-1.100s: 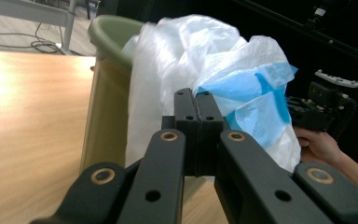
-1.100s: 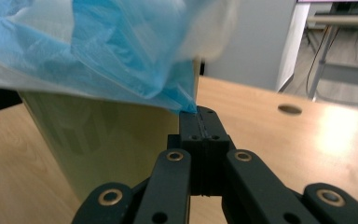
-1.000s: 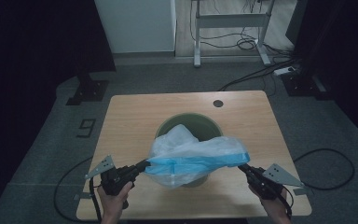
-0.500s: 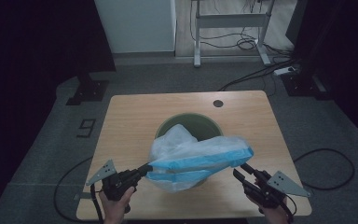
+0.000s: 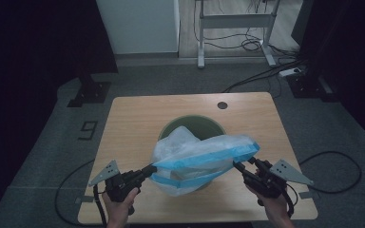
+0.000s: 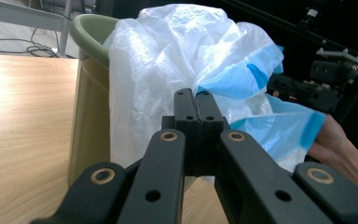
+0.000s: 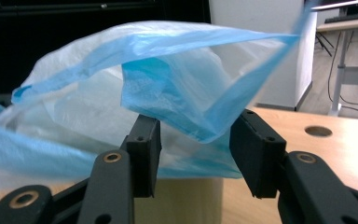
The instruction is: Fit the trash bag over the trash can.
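High view, item one: white plastic bin liner with a blue rim band (image 5: 204,154), draped over and partly tucked into an olive-green waste bin (image 5: 171,127) at the middle of the table; its blue mouth is stretched sideways between the two grippers, above the bin's near side.

Left gripper (image 5: 148,169): jaws pressed fully together, pinching the liner's blue edge at its left end. Left gripper view confirms it: the two black pads (image 6: 186,109) meet with no gap and the film (image 6: 177,60) runs up from between them. Hand (image 5: 119,209) wraps the grip below.

Right gripper (image 5: 240,169): jaws about half apart, having just been opening. In the right gripper view, a blue corner of the liner (image 7: 186,98) hangs loose in the gap between the pads (image 7: 144,149); whether it brushes the left pad I cannot tell, and neither pad presses on it.

Container: waste bin (image 6: 91,107), round, upright on the table, holding the crumpled white body of the liner; anything under the film is hidden.

Support: light wooden table (image 5: 133,123), with a round cable hole (image 5: 222,105) near its far edge. Floor beyond: grey carpet, a white desk frame (image 5: 235,23), trailing cables.
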